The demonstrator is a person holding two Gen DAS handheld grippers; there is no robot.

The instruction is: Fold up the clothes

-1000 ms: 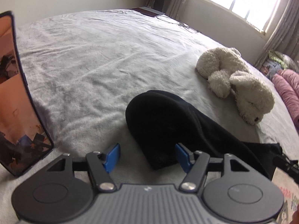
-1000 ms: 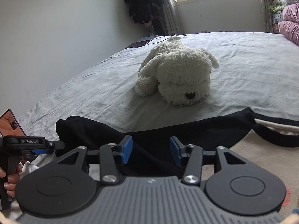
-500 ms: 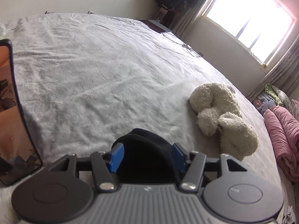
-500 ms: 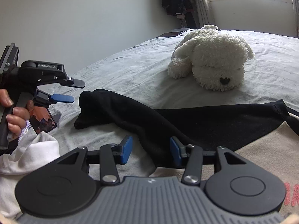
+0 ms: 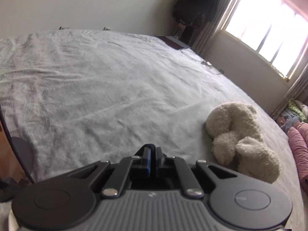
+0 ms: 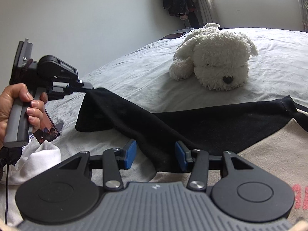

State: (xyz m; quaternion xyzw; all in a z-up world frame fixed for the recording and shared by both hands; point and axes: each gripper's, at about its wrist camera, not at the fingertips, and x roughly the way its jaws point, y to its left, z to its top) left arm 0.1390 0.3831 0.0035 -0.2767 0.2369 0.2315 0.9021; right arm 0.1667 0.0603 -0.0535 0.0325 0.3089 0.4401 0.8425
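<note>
A beige garment (image 6: 259, 163) with black sleeves lies on the grey bed. Its black sleeve (image 6: 146, 119) stretches left across the bed. My left gripper (image 5: 152, 152) is shut on the sleeve's cuff; in the right wrist view the left gripper (image 6: 87, 86) holds the cuff lifted off the bed. In the left wrist view the sleeve is hidden below the closed jaws. My right gripper (image 6: 155, 154) is open, its blue pads (image 6: 130, 154) straddling the sleeve near the shoulder, low over the bed.
A white plush dog (image 6: 215, 57) (image 5: 242, 136) lies on the bed (image 5: 96, 88) beyond the garment. A phone (image 6: 48, 129) (image 5: 7, 144) stands at the left. White cloth (image 6: 34, 163) lies at the near left. Pink bedding (image 5: 300, 144) is at the right edge.
My left gripper closed on the sleeve cuff and lifted it, tilting upward. My right gripper stayed open and moved lower along the sleeve.
</note>
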